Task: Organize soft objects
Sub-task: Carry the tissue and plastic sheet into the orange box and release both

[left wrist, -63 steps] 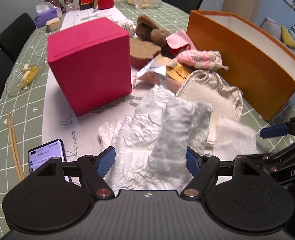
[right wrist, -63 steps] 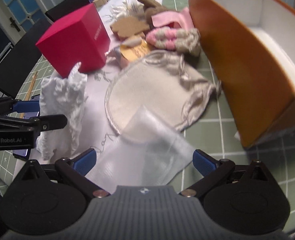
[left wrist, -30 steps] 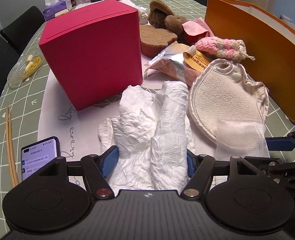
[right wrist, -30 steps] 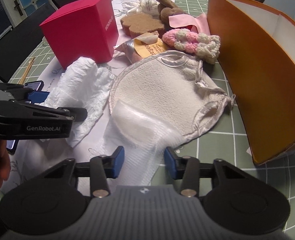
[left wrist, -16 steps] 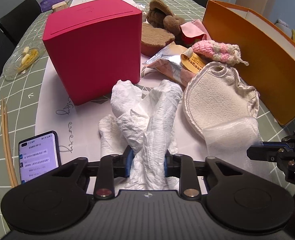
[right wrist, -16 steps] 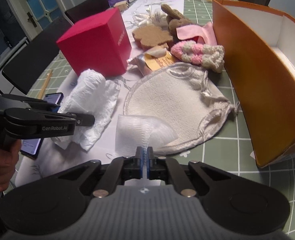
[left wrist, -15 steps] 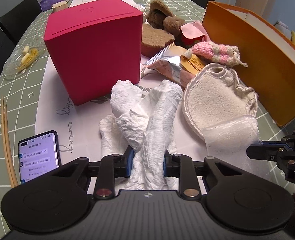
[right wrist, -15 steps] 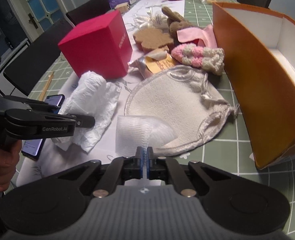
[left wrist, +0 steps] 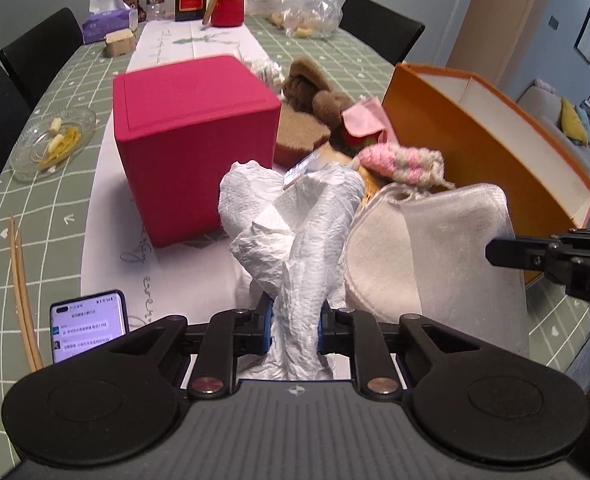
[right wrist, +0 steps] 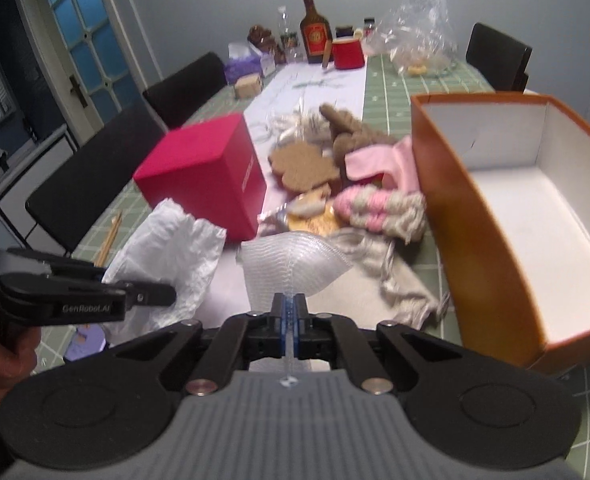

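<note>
The left tongs (left wrist: 294,330) are clenched on the crumpled white tissue (left wrist: 299,232), which rises straight ahead of them. The right tongs (right wrist: 289,322) pinch the sheer mesh cloth (right wrist: 293,264); the orange box (right wrist: 491,216) stands open to their right.
</note>
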